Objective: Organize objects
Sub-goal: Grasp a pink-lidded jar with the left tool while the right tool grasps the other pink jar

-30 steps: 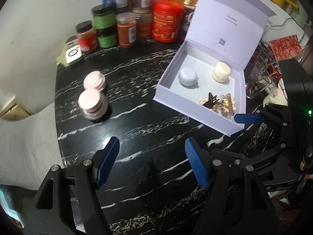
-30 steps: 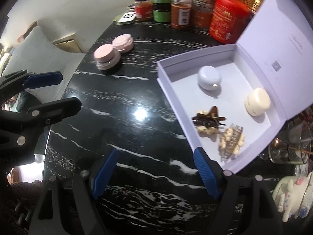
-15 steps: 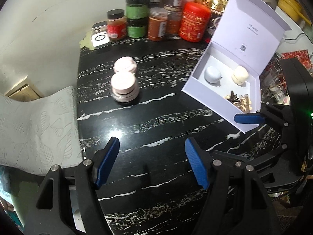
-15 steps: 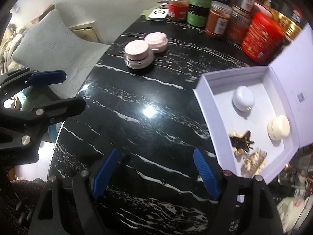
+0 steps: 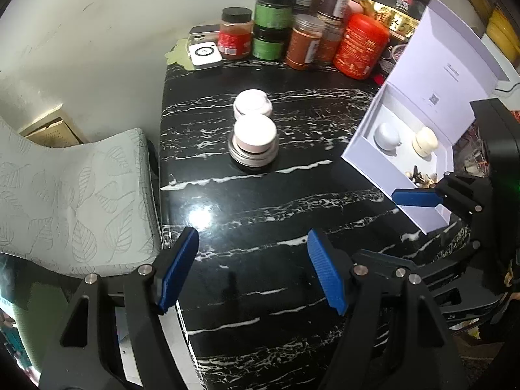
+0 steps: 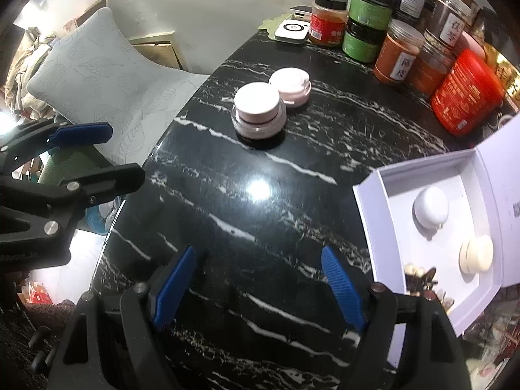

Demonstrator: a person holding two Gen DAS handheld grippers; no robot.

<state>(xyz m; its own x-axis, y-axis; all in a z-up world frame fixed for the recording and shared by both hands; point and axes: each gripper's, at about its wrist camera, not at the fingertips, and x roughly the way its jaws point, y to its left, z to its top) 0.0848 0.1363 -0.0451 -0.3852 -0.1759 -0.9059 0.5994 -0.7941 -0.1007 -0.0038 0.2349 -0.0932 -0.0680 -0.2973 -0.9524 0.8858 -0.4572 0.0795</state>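
Two pink-lidded cosmetic jars stand side by side on the black marble table: the nearer jar (image 5: 254,143) (image 6: 258,110) and the farther jar (image 5: 253,104) (image 6: 290,87). An open white box (image 5: 364,165) (image 6: 383,227) at the right holds a grey-white round case (image 5: 386,135) (image 6: 430,208), a cream round case (image 5: 424,141) (image 6: 476,253) and hair clips (image 5: 419,175) (image 6: 421,279). My left gripper (image 5: 253,273) is open and empty above the table's near edge. My right gripper (image 6: 260,287) is open and empty, well short of the jars.
Several spice jars and a red canister (image 5: 360,45) (image 6: 466,92) line the back of the table, with a small white device (image 5: 205,53) (image 6: 291,31). A grey leaf-pattern cushion (image 5: 71,201) (image 6: 97,74) lies off the table's left edge.
Both grippers have pulled back and swung left. The pink jars now sit nearer the view centres and the box has shifted to the right edge. Both stay open.
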